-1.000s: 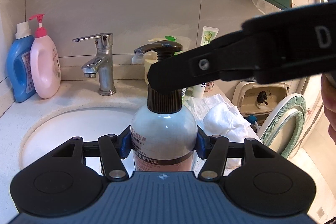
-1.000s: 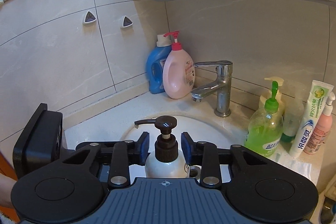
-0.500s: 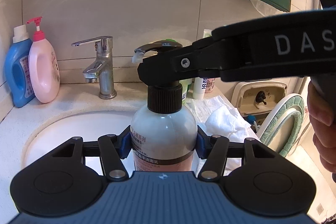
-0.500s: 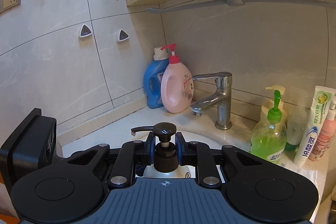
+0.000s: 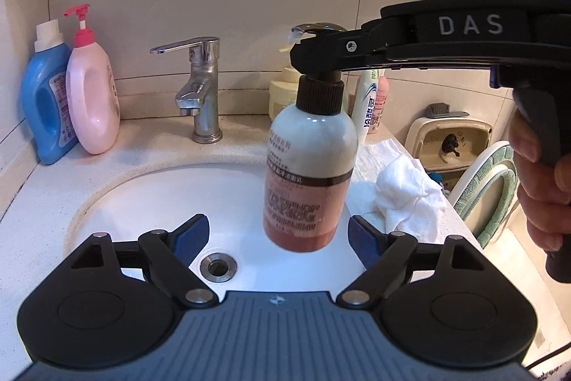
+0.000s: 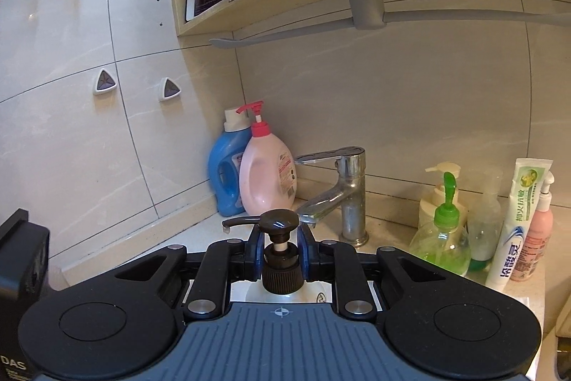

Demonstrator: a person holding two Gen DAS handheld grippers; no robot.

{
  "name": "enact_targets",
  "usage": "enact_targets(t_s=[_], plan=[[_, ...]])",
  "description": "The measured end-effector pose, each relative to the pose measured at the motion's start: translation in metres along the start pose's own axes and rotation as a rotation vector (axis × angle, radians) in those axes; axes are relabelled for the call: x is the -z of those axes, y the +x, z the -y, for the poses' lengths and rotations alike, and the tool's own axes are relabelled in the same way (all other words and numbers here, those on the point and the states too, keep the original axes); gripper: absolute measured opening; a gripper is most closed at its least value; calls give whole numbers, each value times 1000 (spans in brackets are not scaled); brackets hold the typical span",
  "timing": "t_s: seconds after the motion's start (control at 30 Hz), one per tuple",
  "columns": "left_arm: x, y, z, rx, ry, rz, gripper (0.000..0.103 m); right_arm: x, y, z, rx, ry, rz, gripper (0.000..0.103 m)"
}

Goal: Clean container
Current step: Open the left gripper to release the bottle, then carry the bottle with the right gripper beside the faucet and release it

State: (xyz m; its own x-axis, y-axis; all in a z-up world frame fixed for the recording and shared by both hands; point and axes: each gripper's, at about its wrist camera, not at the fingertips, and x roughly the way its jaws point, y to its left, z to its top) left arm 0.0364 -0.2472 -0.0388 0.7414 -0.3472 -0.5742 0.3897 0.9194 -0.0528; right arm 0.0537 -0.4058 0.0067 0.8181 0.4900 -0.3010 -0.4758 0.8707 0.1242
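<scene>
Pump bottle (image 5: 309,163) hangs over the sink (image 5: 117,188), right gripper (image 6: 278,254) pinching its neck; left gripper (image 5: 276,234) spread. Rinsing likely next, faucet (image 5: 200,88) at eleven o'clock.

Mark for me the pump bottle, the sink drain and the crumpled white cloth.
pump bottle (image 5: 308,166), left wrist view, on the label area of its body.
sink drain (image 5: 218,266), left wrist view, on the metal ring at the basin bottom.
crumpled white cloth (image 5: 407,191), left wrist view, on the bunched middle.
</scene>
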Motion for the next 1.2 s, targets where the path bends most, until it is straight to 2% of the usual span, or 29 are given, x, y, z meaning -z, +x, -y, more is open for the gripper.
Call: enact_targets(t_s=[0.23,0.53,0.67,1.03,1.2], plan=[[7,-18,-36,-13,-21,-24,99,-3,18,3,92,37,13,22],[12,-43,-82,-48,-47,-37,101,-5,56,13,218,66,23,22],[10,-56,-96,-109,-55,-23,102,-6,78,22,271,76,27,22],[4,-68,-134,-110,-77,-33,102,-11,147,47,391,85,12,22],[8,-70,-149,-132,-78,-43,102,-13,174,58,444,91,7,22]])
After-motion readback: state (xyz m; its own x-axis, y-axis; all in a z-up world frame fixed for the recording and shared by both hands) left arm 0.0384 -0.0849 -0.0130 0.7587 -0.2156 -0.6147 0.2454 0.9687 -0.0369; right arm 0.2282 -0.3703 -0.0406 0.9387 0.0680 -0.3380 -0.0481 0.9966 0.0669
